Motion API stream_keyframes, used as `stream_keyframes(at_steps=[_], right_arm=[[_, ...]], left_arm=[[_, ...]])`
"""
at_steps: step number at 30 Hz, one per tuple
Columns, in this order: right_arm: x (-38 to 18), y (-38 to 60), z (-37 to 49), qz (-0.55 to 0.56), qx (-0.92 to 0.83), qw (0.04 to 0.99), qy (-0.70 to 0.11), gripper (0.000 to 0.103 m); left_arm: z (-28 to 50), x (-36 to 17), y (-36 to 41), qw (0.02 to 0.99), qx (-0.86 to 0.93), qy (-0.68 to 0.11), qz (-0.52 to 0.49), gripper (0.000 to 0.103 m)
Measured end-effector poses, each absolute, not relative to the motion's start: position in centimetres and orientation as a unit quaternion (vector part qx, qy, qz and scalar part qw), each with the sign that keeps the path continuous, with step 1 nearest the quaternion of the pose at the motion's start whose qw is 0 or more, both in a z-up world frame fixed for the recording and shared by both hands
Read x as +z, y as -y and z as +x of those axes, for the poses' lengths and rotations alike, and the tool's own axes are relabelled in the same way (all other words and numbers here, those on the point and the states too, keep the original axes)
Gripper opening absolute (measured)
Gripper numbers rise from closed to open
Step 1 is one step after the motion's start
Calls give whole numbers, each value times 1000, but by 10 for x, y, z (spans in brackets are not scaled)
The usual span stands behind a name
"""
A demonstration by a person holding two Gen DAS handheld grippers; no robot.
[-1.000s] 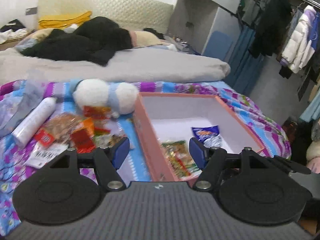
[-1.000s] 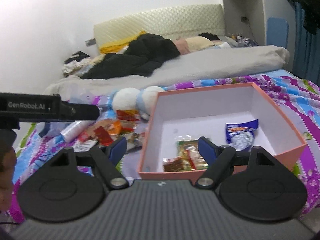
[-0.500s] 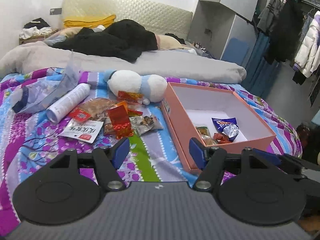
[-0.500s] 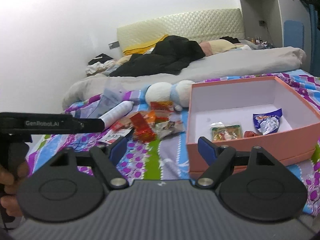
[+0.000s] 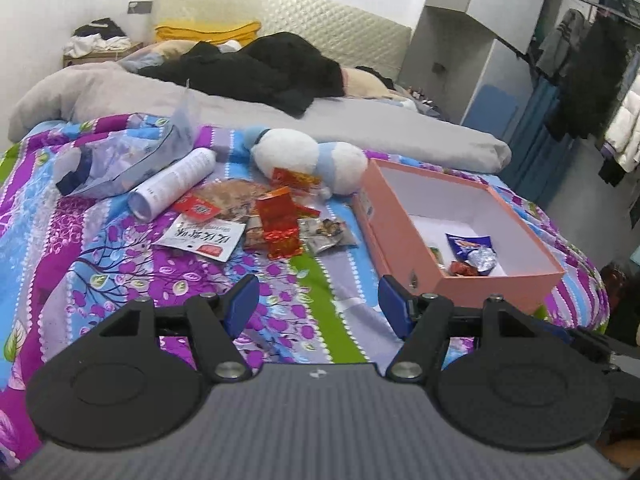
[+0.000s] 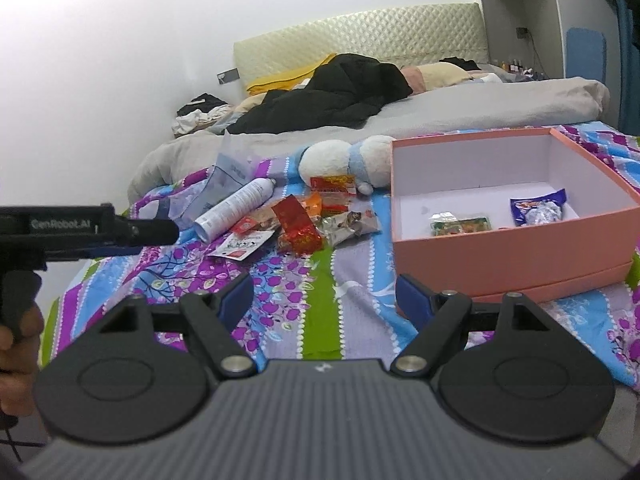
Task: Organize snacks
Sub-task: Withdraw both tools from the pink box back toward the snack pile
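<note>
- Loose foil snack packets (image 5: 280, 224) are scattered on the patterned purple bedspread (image 5: 120, 272), just beside the open pink cardboard box (image 5: 404, 240).
- Both the left hand-held gripper (image 5: 318, 304) and right hand-held gripper (image 6: 324, 294) are held apart, empty.

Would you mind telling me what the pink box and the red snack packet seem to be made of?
Pink box: likely cardboard, matte, with stiff straight walls and a white lining. Red snack packet: probably foil or metallised plastic, glossy, crinkled and catching glints.

One pink box (image 6: 516, 254) holds three snack packets (image 6: 460, 226). About six more packets (image 6: 298, 230) lie heaped on the bed, beside one white bottle (image 6: 236, 208) and one plush toy (image 6: 344, 162).
</note>
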State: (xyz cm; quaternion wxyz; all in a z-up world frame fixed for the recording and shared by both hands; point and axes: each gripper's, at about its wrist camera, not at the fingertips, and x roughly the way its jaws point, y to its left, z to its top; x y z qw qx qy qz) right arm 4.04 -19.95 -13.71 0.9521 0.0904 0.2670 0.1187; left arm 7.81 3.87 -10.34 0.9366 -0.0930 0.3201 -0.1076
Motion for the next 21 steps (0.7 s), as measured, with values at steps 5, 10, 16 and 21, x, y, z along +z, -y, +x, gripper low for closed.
stream_keyframes(at_steps=[5, 10, 16, 21], right_arm=[[-139, 189, 56, 71, 125, 953, -268, 80], [-140, 176, 74, 59, 139, 952, -266, 80], [-150, 152, 99, 46, 162, 948, -271, 80], [-164, 136, 122, 36, 167, 944, -282, 80]], left_arm=[[91, -113, -51, 935, -96, -329, -94, 71], [109, -130, -66, 931, -76, -342, -105, 74], [131, -156, -88, 923, -51, -362, -118, 79], [150, -176, -104, 917, -40, -378, -122, 81]])
